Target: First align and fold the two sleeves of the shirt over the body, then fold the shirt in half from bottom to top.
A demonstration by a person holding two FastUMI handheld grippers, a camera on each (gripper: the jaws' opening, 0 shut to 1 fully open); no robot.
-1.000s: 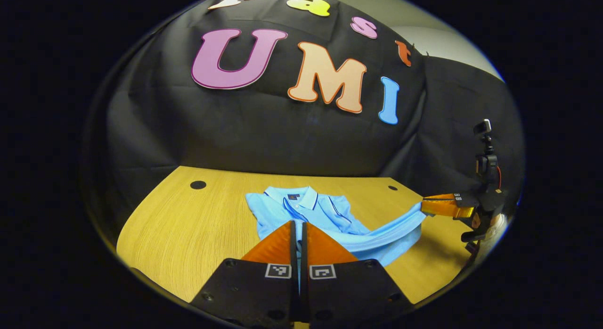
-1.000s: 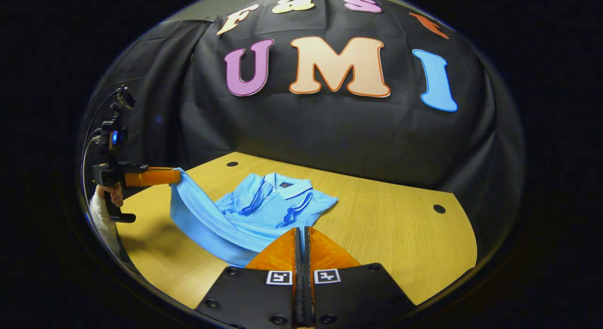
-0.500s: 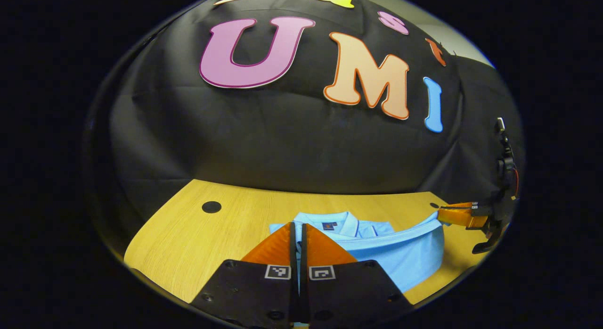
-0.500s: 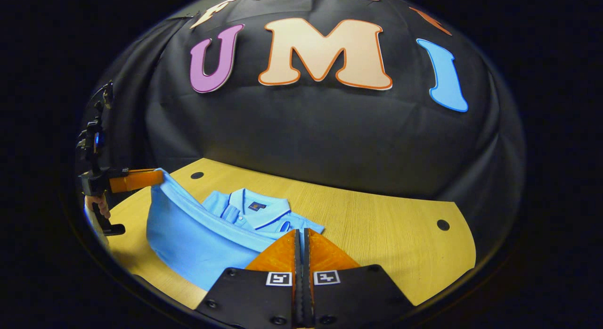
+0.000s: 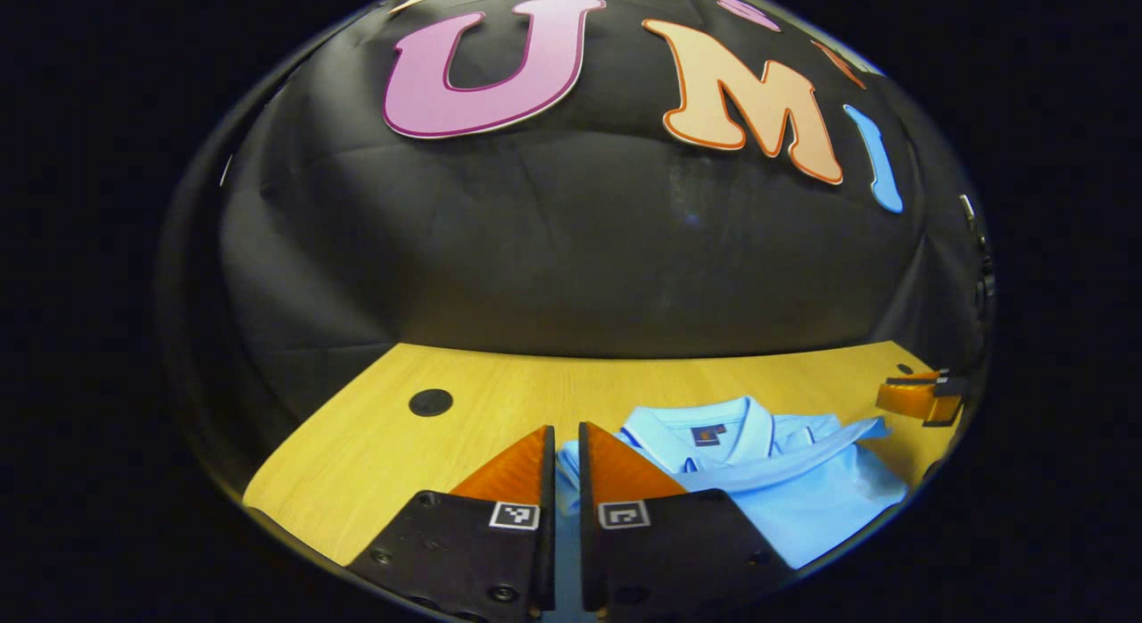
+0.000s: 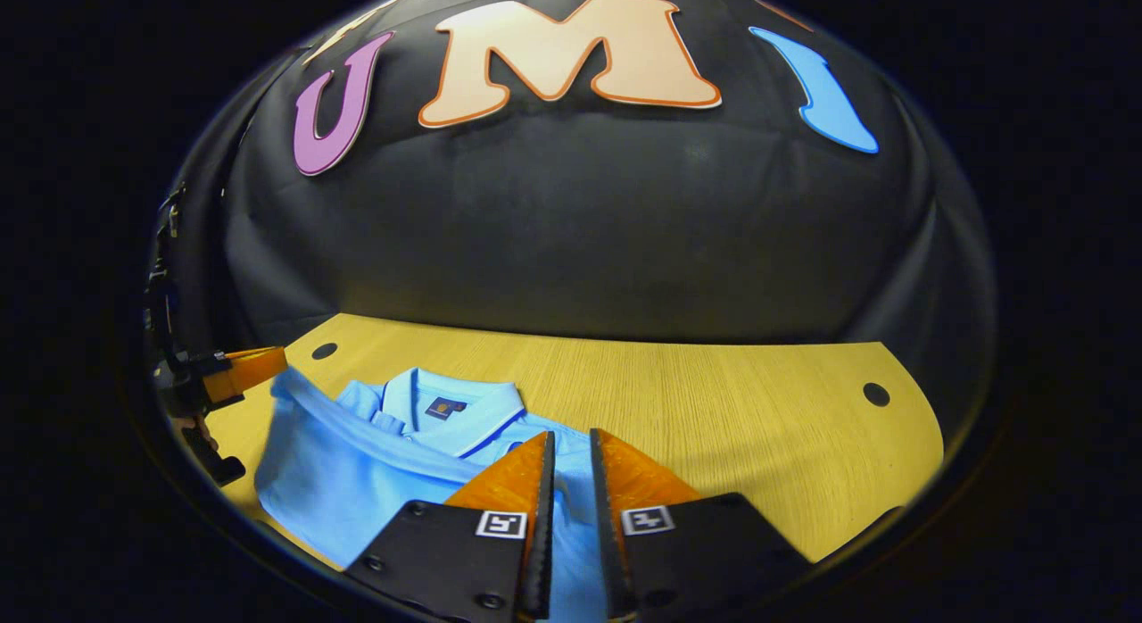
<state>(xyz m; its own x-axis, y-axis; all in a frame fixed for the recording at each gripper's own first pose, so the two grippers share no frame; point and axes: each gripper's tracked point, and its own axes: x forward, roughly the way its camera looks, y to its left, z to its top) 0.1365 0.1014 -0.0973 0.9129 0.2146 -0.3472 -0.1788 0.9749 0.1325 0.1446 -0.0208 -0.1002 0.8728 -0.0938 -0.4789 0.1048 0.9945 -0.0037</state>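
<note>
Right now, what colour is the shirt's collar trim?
Dark navy piping on the light blue shirt, clearest in the right gripper view.

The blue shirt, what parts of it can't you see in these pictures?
- Shirt near edge: cut off at the bottom of the left gripper view, behind the left gripper.
- Its front and folded sleeves: covered by the turned-up bottom half in the right gripper view.
- Chest logo: too small to read.
- Right gripper grip on the hem: hidden.

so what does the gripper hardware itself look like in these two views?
Both match: the left gripper and right gripper each have two wedge-shaped fingers tapering forward from flat black plates with screw heads. Each plate carries a small square black-and-white marker near its inner edge. Seen from the side, the left gripper has a black body and handle.
</note>
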